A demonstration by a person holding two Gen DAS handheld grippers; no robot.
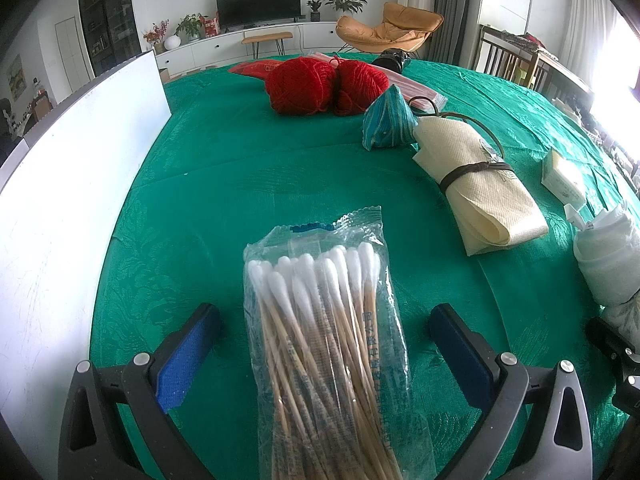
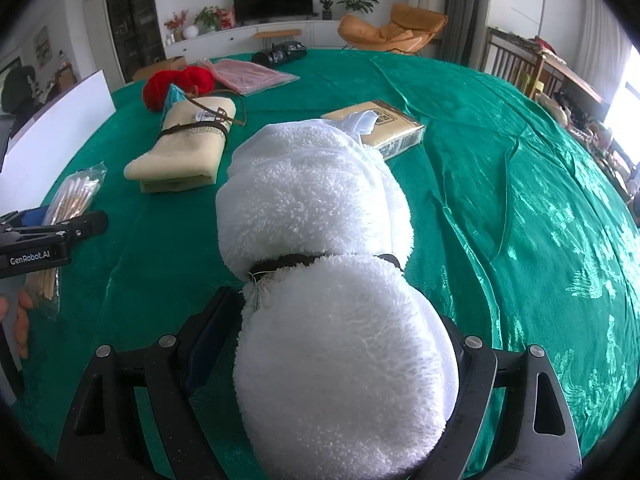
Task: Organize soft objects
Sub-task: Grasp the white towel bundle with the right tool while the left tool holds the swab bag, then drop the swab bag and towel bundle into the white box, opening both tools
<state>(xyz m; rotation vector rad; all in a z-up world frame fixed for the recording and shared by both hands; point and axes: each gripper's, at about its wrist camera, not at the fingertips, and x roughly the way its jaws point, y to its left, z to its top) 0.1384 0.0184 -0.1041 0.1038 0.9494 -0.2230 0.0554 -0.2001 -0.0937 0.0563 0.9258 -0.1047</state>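
Directly between the fingers of the left gripper (image 1: 324,344) lies a clear packet of cotton swabs (image 1: 324,332), its cotton tips pointing away from the camera. The jaws stand wide apart, with green cloth showing on both sides of the packet, so nothing is clamped. Ahead and to the right of this gripper rests a folded cream cloth (image 1: 478,184) bound with a dark strap, and a small teal pouch (image 1: 386,120) touches its far end. Farther ahead sit two balls of red yarn (image 1: 324,86), side by side. A white board (image 1: 80,168) stands to the left, along the edge of the green tablecloth (image 1: 240,168). At the far right edge a white fluffy bundle (image 1: 608,260) shows in part.

Seen from the right wrist, the right gripper (image 2: 344,320) has that white fluffy bundle (image 2: 320,240) between its fingers, pinched at the sides; a dark band cinches the roll just ahead of the fingertips. Beyond the bundle lies a flat tan packet (image 2: 394,128). Ahead and to the left lies the cream cloth (image 2: 184,152), with the red yarn (image 2: 176,82) beyond it. The swab packet (image 2: 76,196) and the left gripper (image 2: 52,236) sit at the far left.
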